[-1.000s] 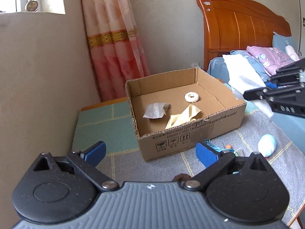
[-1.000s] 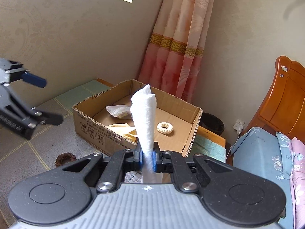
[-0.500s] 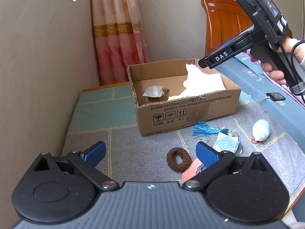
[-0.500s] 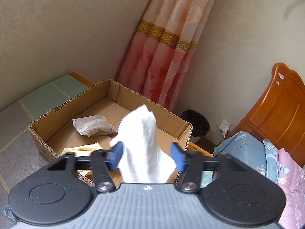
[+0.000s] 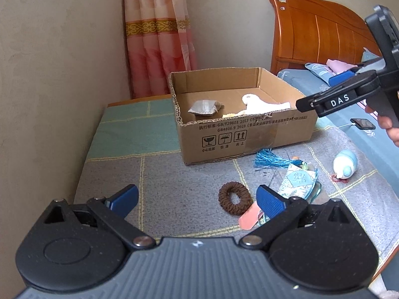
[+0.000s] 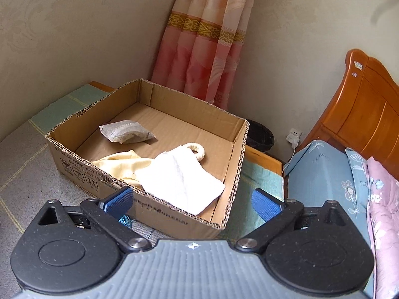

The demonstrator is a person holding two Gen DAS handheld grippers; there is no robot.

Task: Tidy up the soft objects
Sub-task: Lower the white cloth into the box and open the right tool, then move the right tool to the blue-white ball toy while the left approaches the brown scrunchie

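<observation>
Lying inside cardboard box: white cloth, partly over yellow cloth and cream ring; grey pouch apart. Right gripper hovered just before box's near wall, jaws spread wide, empty. Left gripper likewise spread, empty; brown scrunchie on blanket between its fingers.

The right gripper hung with its blue pads spread wide and nothing between them. Just ahead sat the cardboard box, holding a white cloth nearest, a yellow cloth to its left, and a grey pouch farther in.
</observation>
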